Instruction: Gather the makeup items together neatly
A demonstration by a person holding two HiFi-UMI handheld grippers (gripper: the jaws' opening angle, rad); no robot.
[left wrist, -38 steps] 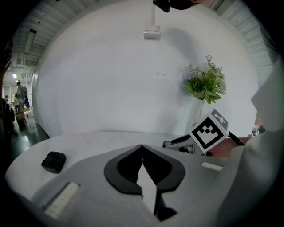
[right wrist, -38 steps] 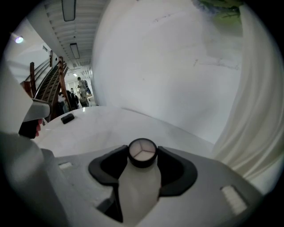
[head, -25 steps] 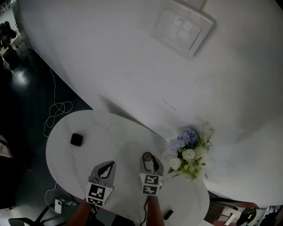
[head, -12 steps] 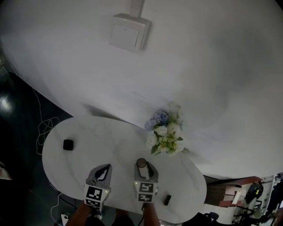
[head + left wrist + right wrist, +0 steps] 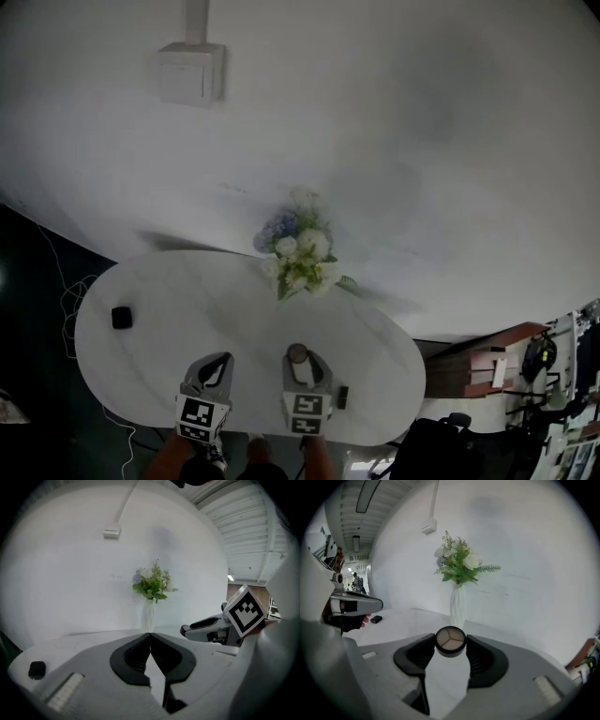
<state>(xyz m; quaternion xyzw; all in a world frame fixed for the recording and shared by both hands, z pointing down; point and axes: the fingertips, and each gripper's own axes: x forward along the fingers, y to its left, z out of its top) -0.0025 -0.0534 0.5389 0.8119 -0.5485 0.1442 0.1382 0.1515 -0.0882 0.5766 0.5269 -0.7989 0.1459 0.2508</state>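
White table (image 5: 187, 291) against a wall bears flowers (image 5: 298, 258) and a black case (image 5: 121, 317) far left; right gripper (image 5: 298, 362) clamps a round compact (image 5: 450, 640) over its middle, left gripper (image 5: 150, 634) jaws together, empty.

Oval white table (image 5: 187, 300), three things on it.
I see a small black square case (image 5: 121, 317) lying near its left end, a vase of flowers (image 5: 298, 262) standing at the far edge by the wall, and a slim black item (image 5: 343, 397) lying near the right front edge.
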